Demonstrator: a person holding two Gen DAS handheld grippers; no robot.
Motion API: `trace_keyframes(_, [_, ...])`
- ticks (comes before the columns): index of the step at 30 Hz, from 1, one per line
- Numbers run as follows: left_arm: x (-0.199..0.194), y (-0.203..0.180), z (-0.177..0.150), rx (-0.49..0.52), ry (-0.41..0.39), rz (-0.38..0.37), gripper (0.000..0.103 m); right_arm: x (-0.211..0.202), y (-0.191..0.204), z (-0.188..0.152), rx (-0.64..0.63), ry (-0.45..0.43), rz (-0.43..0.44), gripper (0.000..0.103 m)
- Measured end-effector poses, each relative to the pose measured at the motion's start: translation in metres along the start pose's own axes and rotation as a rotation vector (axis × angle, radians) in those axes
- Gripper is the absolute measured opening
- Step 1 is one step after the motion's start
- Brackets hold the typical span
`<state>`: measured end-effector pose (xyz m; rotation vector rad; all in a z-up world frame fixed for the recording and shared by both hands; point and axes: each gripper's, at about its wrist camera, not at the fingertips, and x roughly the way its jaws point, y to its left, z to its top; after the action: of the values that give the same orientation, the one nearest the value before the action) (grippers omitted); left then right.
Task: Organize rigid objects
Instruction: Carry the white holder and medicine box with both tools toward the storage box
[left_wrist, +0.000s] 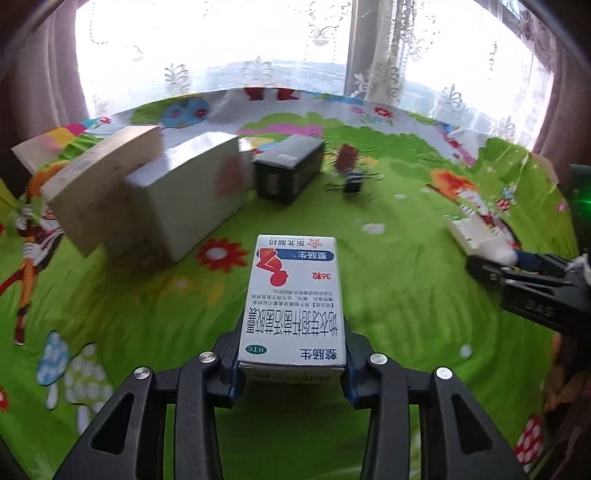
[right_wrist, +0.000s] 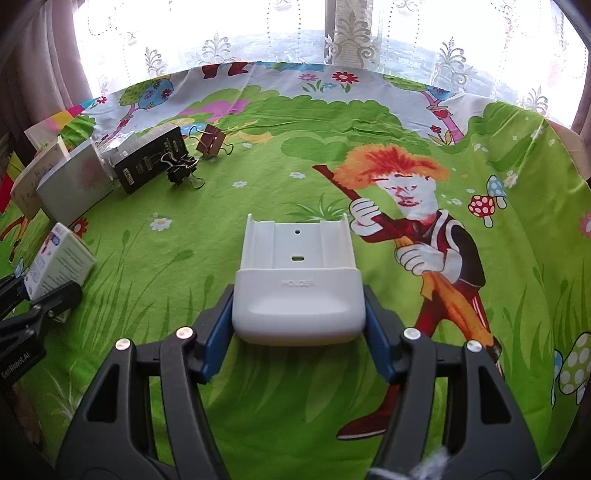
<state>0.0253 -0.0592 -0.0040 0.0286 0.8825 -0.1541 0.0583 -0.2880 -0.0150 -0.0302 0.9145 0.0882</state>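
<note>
Well, step in hand: both grippers are carrying something, so this looks like the transport part of tidying, with neither item set down yet.
Left gripper (left_wrist: 291, 363): clenched on the near end of a white cardboard medicine box with red and blue print (left_wrist: 293, 299), which is held above the green cartoon-print cloth (left_wrist: 388, 236).
Box heading: its long axis runs straight out along the fingers, far end aimed toward the cluster ahead and to the left.
Right gripper (right_wrist: 299, 321): grasping a white moulded plastic holder (right_wrist: 297, 284) by its rounded pocket end; the open slotted back points away, toward the window.
Cluster: a pale grey rectangular carton (left_wrist: 184, 192), a tan cardboard box (left_wrist: 96, 181) touching its left side, and a black rectangular box (left_wrist: 288, 166) just beside its right.
Loose bits: black binder clips (right_wrist: 183, 168) near the black box.
Next move, my guess: ease the medicine box forward and set it beside the grey carton, sides parallel, before letting go.
</note>
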Motion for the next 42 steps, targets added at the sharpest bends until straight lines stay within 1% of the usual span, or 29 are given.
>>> trace_keyframes(2, [0.0,-0.001,0.0,0.024,0.002,0.011,0.042,-0.008,0.008,-0.009,-0.028,0.001,0.0,0.067])
trace_keyframes(6, [0.0,0.002,-0.001,0.016,0.002,0.007,0.042,-0.028,0.018,-0.035,-0.045,-0.003,0.003,0.067])
trace_keyframes(13, [0.0,0.0,-0.002,0.017,0.003,0.015,0.043,-0.029,0.017,-0.037,-0.038,-0.005,0.014,0.067])
trace_keyframes(17, [0.0,0.001,-0.001,0.014,0.002,0.015,0.041,-0.03,0.017,-0.038,-0.035,-0.007,0.014,0.067])
trace_keyframes(19, [-0.004,-0.003,-0.004,0.026,-0.002,0.051,0.041,-0.033,0.015,-0.041,-0.018,-0.023,0.009,0.067])
trace_keyframes(20, [-0.011,-0.006,-0.008,0.027,-0.02,0.071,0.041,-0.042,0.014,-0.044,-0.002,-0.064,0.009,0.067])
trace_keyframes(22, [-0.031,-0.01,-0.011,0.019,-0.079,0.084,0.041,-0.07,0.012,-0.052,0.02,-0.211,0.017,0.067])
trace_keyframes(25, [-0.083,-0.021,-0.012,0.035,-0.256,0.119,0.041,-0.114,0.014,-0.067,0.05,-0.424,-0.019,0.067])
trace_keyframes(26, [-0.109,-0.028,-0.012,0.053,-0.354,0.136,0.041,-0.133,0.013,-0.07,0.077,-0.503,-0.03,0.067])
trace_keyframes(27, [-0.129,-0.034,-0.012,0.069,-0.433,0.154,0.041,-0.151,0.013,-0.072,0.085,-0.575,-0.05,0.067])
trace_keyframes(29, [-0.165,-0.042,-0.012,0.087,-0.571,0.167,0.041,-0.18,0.018,-0.073,0.079,-0.678,-0.102,0.067])
trace_keyframes(31, [-0.197,-0.047,-0.011,0.08,-0.683,0.165,0.041,-0.213,0.021,-0.073,0.081,-0.78,-0.13,0.067])
trace_keyframes(33, [-0.218,-0.049,-0.009,0.063,-0.75,0.151,0.041,-0.238,0.025,-0.073,0.077,-0.859,-0.154,0.067])
trace_keyframes(35, [-0.233,-0.051,-0.009,0.059,-0.789,0.139,0.041,-0.257,0.029,-0.076,0.064,-0.906,-0.163,0.067])
trace_keyframes(38, [-0.245,-0.055,-0.01,0.079,-0.818,0.138,0.041,-0.281,0.035,-0.081,0.044,-0.963,-0.17,0.067])
trace_keyframes(42, [-0.26,-0.056,-0.018,0.093,-0.844,0.141,0.041,-0.294,0.041,-0.087,0.035,-0.995,-0.163,0.067])
